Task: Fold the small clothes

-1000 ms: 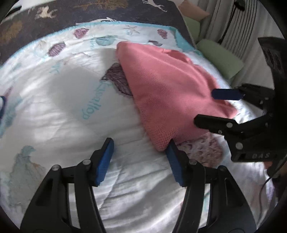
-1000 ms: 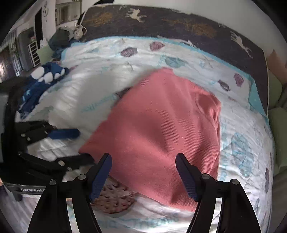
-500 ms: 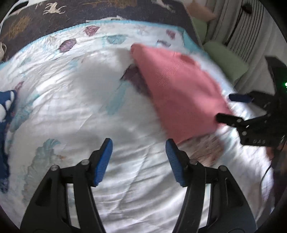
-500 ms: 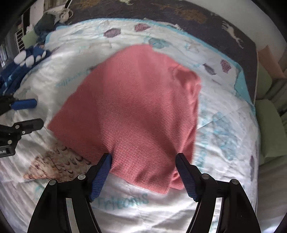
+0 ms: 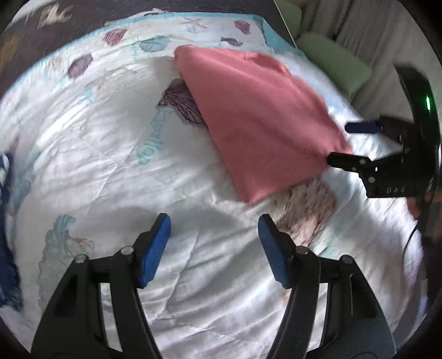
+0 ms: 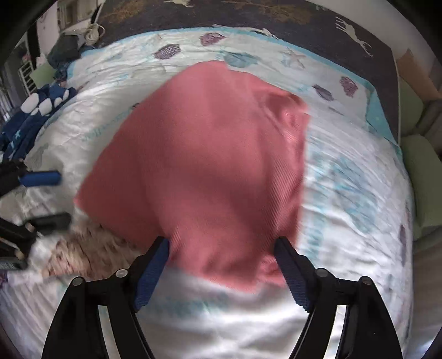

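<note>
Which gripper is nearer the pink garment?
Right. The right gripper has the pink garment's near edge between its opening jaws; the left gripper hovers over bare quilt, jaws opening, beside it.

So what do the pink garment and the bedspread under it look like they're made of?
Pink garment: looks like a soft, matte knit, going by its fine ribbed texture; fibre unclear. Bedspread: probably thin quilted cotton or synthetic, with stitched seams, fine creases, a slight sheen and printed shells.

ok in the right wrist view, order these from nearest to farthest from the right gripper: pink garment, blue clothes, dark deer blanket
1. pink garment, straight ahead, its near edge between the opening jaws of the right gripper
2. blue clothes, far left
3. dark deer blanket, along the top
</note>
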Tool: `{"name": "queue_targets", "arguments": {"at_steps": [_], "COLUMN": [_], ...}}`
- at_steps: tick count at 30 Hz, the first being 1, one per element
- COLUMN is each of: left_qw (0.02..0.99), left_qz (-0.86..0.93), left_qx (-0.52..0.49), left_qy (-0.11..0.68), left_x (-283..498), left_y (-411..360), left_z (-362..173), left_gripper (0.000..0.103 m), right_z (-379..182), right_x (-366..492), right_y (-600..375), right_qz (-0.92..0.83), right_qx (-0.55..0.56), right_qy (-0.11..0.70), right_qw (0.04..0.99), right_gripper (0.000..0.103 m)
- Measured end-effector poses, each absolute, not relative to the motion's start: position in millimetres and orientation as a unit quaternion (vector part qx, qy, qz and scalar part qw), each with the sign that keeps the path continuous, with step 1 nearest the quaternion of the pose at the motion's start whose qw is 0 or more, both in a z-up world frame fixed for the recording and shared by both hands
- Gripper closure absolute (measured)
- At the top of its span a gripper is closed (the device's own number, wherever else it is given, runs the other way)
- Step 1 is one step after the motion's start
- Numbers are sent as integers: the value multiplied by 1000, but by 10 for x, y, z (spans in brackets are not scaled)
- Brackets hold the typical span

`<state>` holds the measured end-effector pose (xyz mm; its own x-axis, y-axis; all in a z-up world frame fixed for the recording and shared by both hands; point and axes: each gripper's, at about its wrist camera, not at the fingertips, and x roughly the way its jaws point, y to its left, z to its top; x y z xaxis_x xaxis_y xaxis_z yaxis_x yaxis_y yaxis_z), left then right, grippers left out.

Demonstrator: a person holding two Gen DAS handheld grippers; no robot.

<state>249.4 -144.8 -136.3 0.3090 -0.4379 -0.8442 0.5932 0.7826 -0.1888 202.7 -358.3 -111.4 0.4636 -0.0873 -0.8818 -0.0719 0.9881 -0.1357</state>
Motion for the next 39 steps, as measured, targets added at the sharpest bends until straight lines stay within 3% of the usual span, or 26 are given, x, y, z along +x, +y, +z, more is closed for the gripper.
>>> {"name": "queue_targets", "arguments": {"at_steps": [1,4,7,9,12,15,29,30,32,33,34,39], "left_qw": [802,771,664,614,613,609,593,592,595,597,600,647], "left_qz": [-326,-370,-449,-458,-438,-465,-481,-486,-483,-475,-469,-475], "left_qx": [51,-81,-223,-265,-268,-244,-229,-230,-240,-244,-246,-206], "left_qy": [498,512,555,585,600,594,605,600,596,598,600,560], "left_x": [2589,2920,3290,3427,3515,3512,3618,3626,3661,3661,3660,3570], "left_y": [-1408,-1321,-1424,-1535,-1671,-1833,-2129,-2136,-2112,-2102,-2092,-2054], "left_z": [-1347,-1379,-1590,-1741,-1866,-1786,-1760,-1760,-1783,-1816,-1848,-1613], "left_gripper": [26,25,23,23,23,15,15,19,40,59,69,75], "right_z": [-1035,-750,-654,-751,-1033,-1381,-1607,-1623,-1687,-1778,-1814,-1518], "right_x": [2014,2099,2345,2620,2974,3260,3745,3730,3693,3675,3662,3596], "right_y": [-3642,-3971,-4497,-4744,-5093,-5321,-5105,-5090,-5110,-5112,-5133,-5039], "right_qz": [-13,-17,54,88,82,137,160,165,150,146,144,140], "right_qx": [-82,-30,133,211,300,415,436,436,438,454,464,435], "right_qy": [508,467,457,470,489,482,505,505,518,526,521,497], "right_qw": [857,883,878,852,815,759,728,727,719,704,701,738], "right_gripper": [23,19,7,7,7,7,7,13,56,79,80,83]}}
